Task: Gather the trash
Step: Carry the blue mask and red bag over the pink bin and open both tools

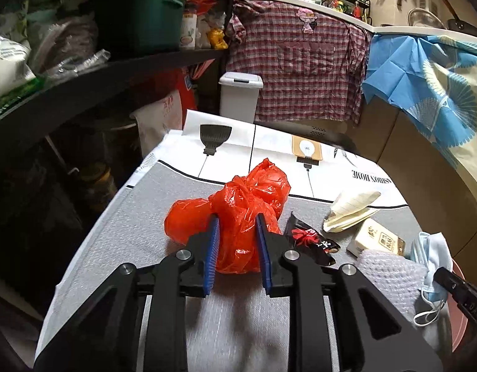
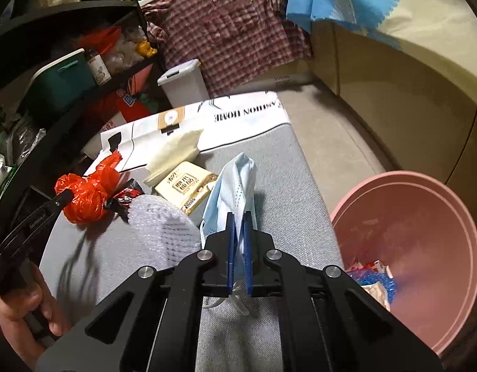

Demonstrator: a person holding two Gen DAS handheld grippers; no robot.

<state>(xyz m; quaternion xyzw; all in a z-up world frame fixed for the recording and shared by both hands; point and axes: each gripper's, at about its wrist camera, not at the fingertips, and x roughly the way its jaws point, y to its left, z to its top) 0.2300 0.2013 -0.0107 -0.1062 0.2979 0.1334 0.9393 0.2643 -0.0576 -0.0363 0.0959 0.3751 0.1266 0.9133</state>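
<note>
Where the left wrist view looks down along the fingers: left gripper (image 1: 237, 221) clamped on a crumpled red plastic bag (image 1: 238, 210), blue pads pressing into both its sides, bag resting on the grey tablecloth (image 1: 130, 232). Just right of it a black snack wrapper (image 1: 312, 241), then a folded cream napkin (image 1: 350, 209), a small tan carton (image 1: 374, 240), a sheet of bubble wrap (image 1: 390, 276) and a light blue face mask (image 1: 430, 257). Behind the table, a white lidded bin (image 1: 240, 96).

Seen from the right wrist view: right gripper (image 2: 238, 220) pinched shut on the face mask (image 2: 235, 186), mask standing up between the pads. To the right, beside the table, a pink bucket (image 2: 424, 198) with some scraps at its bottom. At far left, left gripper (image 2: 63, 200) against the red plastic bag (image 2: 83, 195).
</note>
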